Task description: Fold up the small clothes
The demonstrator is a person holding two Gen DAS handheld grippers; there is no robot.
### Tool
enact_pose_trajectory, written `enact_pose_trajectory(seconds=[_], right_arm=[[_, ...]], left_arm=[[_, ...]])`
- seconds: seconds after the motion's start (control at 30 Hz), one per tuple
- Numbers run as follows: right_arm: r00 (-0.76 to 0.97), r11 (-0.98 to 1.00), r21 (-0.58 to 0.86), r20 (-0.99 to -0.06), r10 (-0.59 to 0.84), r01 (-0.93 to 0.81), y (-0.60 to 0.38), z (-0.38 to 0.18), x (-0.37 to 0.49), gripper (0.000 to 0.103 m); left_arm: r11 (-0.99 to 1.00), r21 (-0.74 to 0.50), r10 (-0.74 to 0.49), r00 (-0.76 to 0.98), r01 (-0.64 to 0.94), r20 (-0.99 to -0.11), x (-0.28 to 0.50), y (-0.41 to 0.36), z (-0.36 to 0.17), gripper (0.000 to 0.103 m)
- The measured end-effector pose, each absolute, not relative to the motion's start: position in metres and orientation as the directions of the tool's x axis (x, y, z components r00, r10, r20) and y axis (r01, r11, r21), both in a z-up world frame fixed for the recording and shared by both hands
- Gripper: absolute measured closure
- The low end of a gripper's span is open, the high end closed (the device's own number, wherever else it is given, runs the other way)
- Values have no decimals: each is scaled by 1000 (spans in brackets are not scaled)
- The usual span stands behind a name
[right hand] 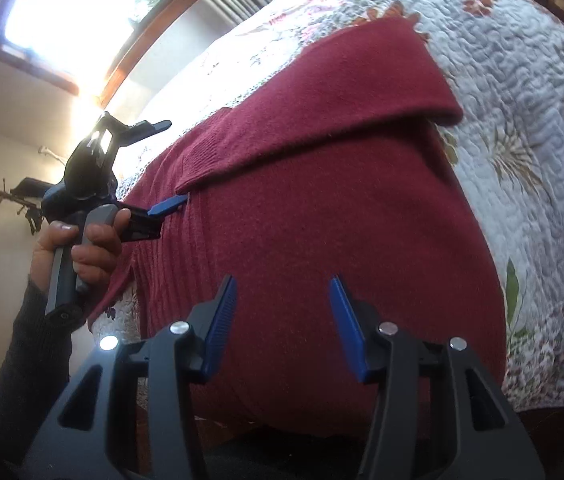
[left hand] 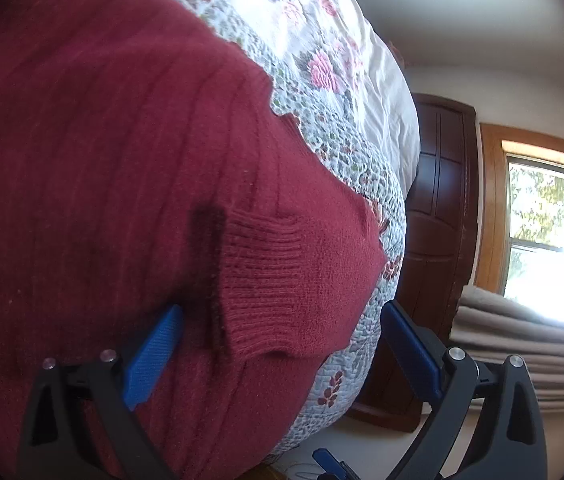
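Two grippers are on the job. From the left wrist view, the left gripper [left hand: 282, 344] has its blue pads spread wide apart, straddling the ribbed cuff [left hand: 266, 272] of a dark red knitted sweater [left hand: 102, 140] lying flat on a floral quilted bedspread [left hand: 321, 80]; nothing's pinched. Dark wooden door [left hand: 437, 220] and a bright window [left hand: 553, 232] sit behind.

From the right wrist view, the right gripper [right hand: 283, 320] hovers over the sweater's body, jaws apart too and empty. One sleeve [right hand: 321, 92] lies folded across the chest. A hand [right hand: 82, 240] in a grey sleeve [right hand: 22, 360] holds the other gripper at the cuff.
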State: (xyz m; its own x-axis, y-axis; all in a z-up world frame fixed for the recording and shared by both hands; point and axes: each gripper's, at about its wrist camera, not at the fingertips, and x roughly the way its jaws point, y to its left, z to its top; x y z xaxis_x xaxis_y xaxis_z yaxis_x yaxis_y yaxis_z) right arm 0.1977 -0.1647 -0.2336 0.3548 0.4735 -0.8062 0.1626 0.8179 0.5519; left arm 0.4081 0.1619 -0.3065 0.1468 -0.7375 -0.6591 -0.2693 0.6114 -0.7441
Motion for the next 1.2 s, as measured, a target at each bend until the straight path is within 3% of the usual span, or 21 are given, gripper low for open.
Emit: enact_pose_trajectory(seconds=[0.1, 0.17, 0.2, 0.23, 0.33, 0.5, 0.9, 1.03, 1.2], right_arm=[[360, 790, 579, -795, 489, 204, -168, -237, 183, 54], [357, 782, 585, -793, 494, 216, -165, -239, 177, 54], [355, 780, 585, -793, 494, 221, -164, -239, 175, 54], [354, 777, 587, -793, 496, 226, -165, -241, 175, 54], [359, 774, 590, -791, 496, 230, -162, -238, 172, 54], [374, 776, 585, -791, 484, 234, -161, -231, 166, 54], [387, 768, 589, -788, 478, 251, -160, -230, 162, 54], [381, 765, 592, -788, 483, 255, -158, -232, 164, 54], [369, 773, 584, -795, 482, 249, -154, -233, 166, 54]], left_arm=[[676, -709, -703, 113, -203, -702, 415, 156, -299, 7], [734, -657, -652, 93, -172, -752, 418, 154, -296, 26], [764, -623, -619, 81, -169, -781, 419, 154, -297, 53], [772, -613, -610, 76, -171, -789, 421, 156, -298, 69], [749, -640, -637, 83, -172, -767, 421, 164, -300, 89], [714, -690, -677, 134, -120, -724, 415, 175, -276, 93], [680, -730, -713, 290, 64, -639, 422, 236, -152, 94], [696, -718, -681, 322, 5, -658, 421, 281, -157, 94], [698, -710, -658, 305, -97, -688, 417, 316, -207, 94]])
